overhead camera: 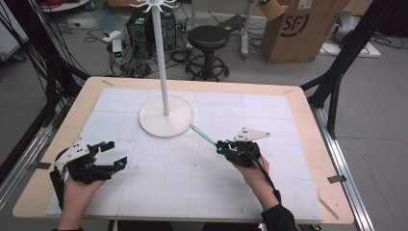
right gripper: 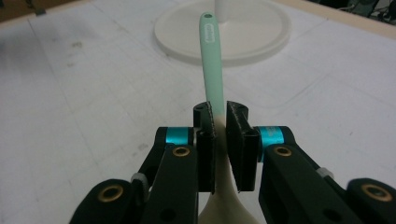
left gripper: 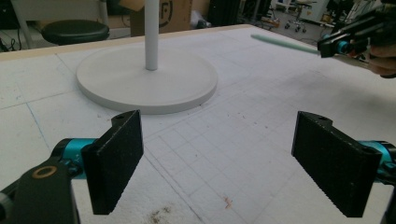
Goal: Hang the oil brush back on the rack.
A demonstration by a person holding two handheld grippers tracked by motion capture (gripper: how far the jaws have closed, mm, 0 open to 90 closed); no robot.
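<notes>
A lab floor with cables, a black stool (overhead camera: 208, 38) and a cardboard box (overhead camera: 300, 26) lies behind the surface (overhead camera: 308, 125), whose white gridded mat carries a white stand (overhead camera: 166, 115); the top of its pole is cut off at the high view's upper edge. The right claw (overhead camera: 222, 146) is clamped on a mint-green spoon (right gripper: 211, 60), the handle pointing away toward the stand's round base. The pale bowl end (partly hidden under the jaws) is cut off at the bottom of the right gripper view, and in the high view the spoon shows as a thin green line. The left claw (overhead camera: 111, 155) stands wide open with nothing between its pads, near the surface's left edge, well apart from the spoon.
</notes>
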